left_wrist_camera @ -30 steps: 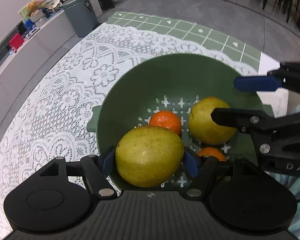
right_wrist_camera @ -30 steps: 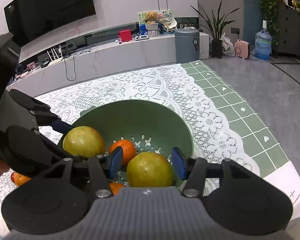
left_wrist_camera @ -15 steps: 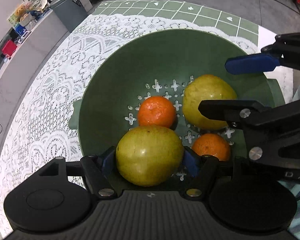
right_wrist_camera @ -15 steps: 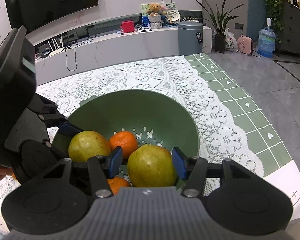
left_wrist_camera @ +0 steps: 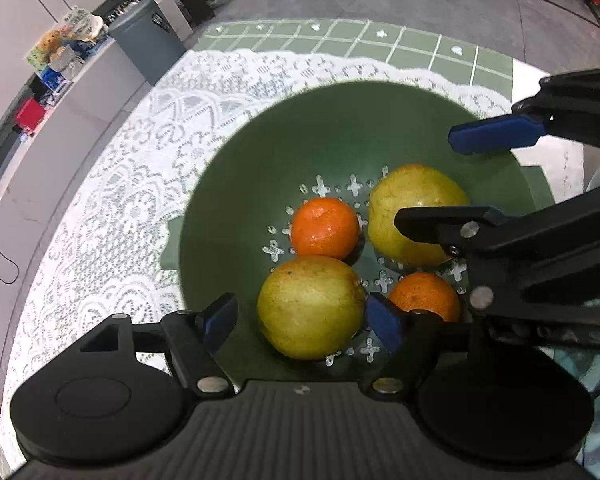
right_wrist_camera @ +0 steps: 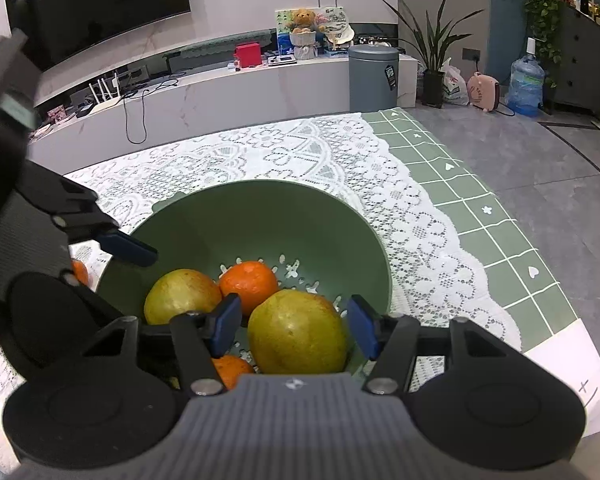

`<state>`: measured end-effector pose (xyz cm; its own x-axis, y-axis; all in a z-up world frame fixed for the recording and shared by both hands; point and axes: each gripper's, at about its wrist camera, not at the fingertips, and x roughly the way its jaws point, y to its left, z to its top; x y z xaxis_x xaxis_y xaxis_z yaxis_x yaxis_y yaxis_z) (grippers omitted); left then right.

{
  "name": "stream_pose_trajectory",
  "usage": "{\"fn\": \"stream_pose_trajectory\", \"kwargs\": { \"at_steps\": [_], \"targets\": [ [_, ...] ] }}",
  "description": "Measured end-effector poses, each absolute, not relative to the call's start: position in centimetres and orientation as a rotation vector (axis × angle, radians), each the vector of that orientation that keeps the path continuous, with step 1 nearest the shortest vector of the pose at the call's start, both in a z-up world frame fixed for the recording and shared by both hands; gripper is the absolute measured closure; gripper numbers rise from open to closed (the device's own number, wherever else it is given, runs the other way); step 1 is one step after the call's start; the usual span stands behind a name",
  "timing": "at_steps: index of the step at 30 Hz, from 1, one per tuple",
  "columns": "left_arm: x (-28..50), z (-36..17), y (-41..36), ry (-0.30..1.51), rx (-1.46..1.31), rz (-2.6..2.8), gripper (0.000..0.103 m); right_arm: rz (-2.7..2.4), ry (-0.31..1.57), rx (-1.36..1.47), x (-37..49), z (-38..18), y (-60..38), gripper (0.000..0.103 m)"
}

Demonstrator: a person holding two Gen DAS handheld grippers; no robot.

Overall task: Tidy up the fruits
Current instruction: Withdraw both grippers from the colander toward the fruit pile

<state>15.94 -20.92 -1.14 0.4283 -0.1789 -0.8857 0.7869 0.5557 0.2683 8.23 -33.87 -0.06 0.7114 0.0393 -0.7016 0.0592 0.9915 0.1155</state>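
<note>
White lace cloth (right_wrist_camera: 332,160) lay over a green checked tablecloth (right_wrist_camera: 480,208) on the table; a grey bin (right_wrist_camera: 373,76) and a dark television (right_wrist_camera: 100,8) stood beyond. Item — green perforated bowl (left_wrist_camera: 332,140), resting on the lace. Contents — two yellow-green pears and two oranges. Near pear (left_wrist_camera: 311,307) sat between the pads of the left gripper (left_wrist_camera: 302,320), whose jaws had just been widening and stood released, gaps showing either side. Far pear (left_wrist_camera: 414,218) lay between the right gripper's (right_wrist_camera: 294,328) jaws, likewise just opening, clear of the fruit. One orange (left_wrist_camera: 325,228) rested mid-bowl, the other orange (left_wrist_camera: 424,296) beside the near pear.
</note>
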Motion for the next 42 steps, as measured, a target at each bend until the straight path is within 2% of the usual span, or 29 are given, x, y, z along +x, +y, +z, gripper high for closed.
{"fn": "stream_pose_trajectory", "kwargs": {
  "at_steps": [9, 19, 42],
  "targets": [
    [14.9, 2.0, -18.7, 0.856, 0.691, -0.642, 0.017, -0.01, 0.73, 0.148, 7.4, 0.6, -34.0, 0.044],
    [13.8, 3.8, -13.8, 0.822, 0.468, -0.549, 0.017, 0.019, 0.639, 0.077, 5.7, 1.7, -31.5, 0.042],
    [8.4, 2.5, -0.2, 0.708, 0.079, -0.29, 0.017, 0.156, 0.504, 0.009, 2.2, 1.0, -22.2, 0.04]
  ]
}}
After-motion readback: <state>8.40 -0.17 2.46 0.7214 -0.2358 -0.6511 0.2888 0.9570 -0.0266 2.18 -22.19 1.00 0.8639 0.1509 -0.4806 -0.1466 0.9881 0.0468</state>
